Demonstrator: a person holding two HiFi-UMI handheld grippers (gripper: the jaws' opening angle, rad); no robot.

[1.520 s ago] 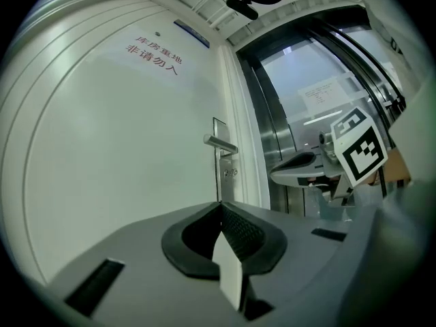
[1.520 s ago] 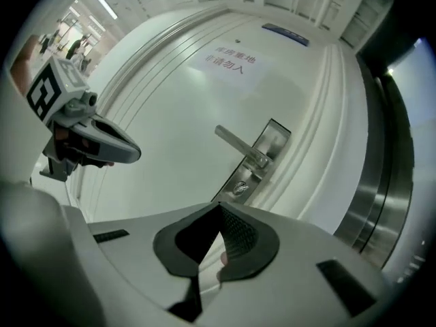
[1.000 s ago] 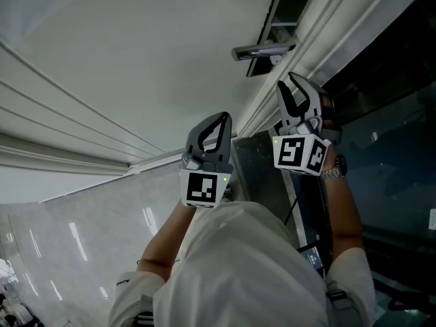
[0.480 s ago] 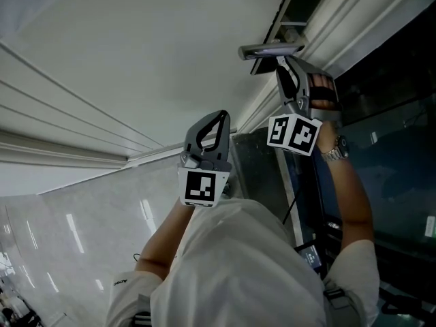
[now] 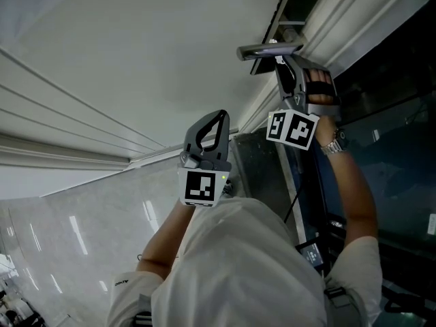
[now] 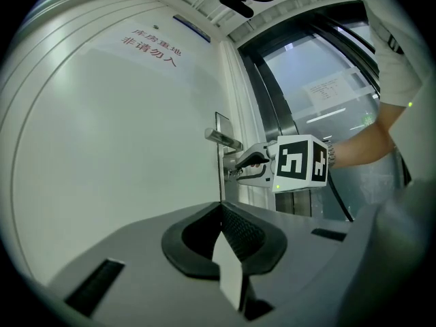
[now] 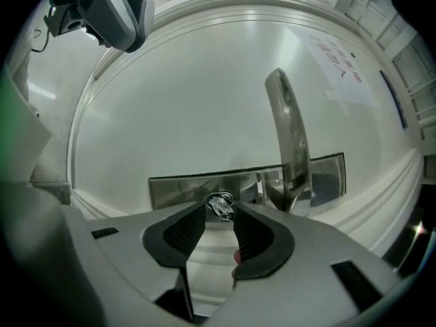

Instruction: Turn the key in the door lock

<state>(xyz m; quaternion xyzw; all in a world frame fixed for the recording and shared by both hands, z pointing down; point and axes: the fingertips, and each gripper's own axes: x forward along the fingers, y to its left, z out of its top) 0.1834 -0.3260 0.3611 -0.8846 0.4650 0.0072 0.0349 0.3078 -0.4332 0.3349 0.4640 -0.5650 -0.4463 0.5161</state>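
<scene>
- Your right gripper (image 7: 220,209) is up against the door (image 7: 204,94). Its jaws have just been opening and now stand apart, with the key (image 7: 219,201) between their tips and neither pad pressing on it.
- The key sticks out of the metal lock plate (image 7: 184,189) at the door's right edge. It sits just left of the foot of the lever handle (image 7: 289,135), and its ring hangs at the head.
- I judge the step in hand to be taking hold of the key's head, so nothing is turned until the pads bite.
- Ease the jaws slightly farther in so the ribbed pads cover the flat head and not only the ring. A grip on the ring alone will probably slip or swing.
- Line the pads up with the flat faces of the head before you close, then close firmly.
- Roll your wrist about the key's own axis and keep the gripper square to the plate. Pushing sideways could bend the key or pull it out.
- Watch the right jaw near the handle's foot, because there is little room for it there.
- Your left gripper (image 6: 221,206) hangs back, well left of the lock, with its jaws closed on nothing. Keep it there, clear of the handle.
</scene>
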